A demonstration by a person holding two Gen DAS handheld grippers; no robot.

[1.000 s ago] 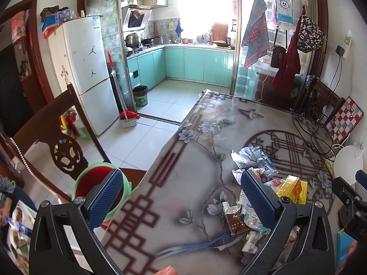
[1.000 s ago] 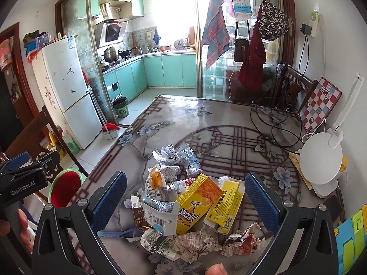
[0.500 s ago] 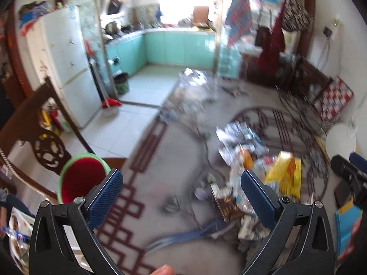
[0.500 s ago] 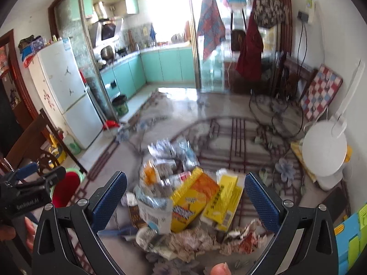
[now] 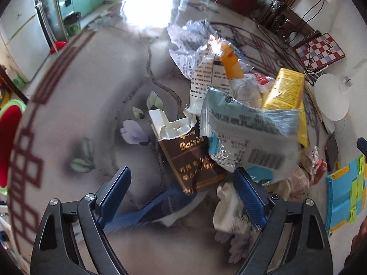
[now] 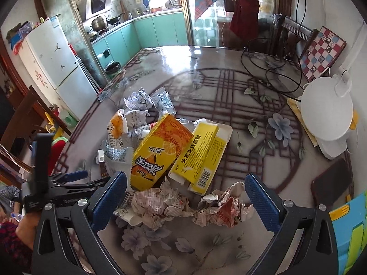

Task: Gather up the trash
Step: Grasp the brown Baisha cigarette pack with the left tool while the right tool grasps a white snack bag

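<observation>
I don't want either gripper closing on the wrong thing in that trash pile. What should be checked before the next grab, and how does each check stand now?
1. Left gripper jaws apart, having just been closing slightly: ok.
2. Brown cigarette pack lies ahead of the left gripper, its near end between the fingertips, pads not touching it: ok.
3. Right gripper open over the crumpled paper: ok.
4. Both grippers empty: ok.
5. Black phone lies on the table apart from the pile, outside the right jaws: ok.
6. Green-rimmed red bin beside the table, its mouth unobstructed: cannot tell, mostly cut off.
</observation>
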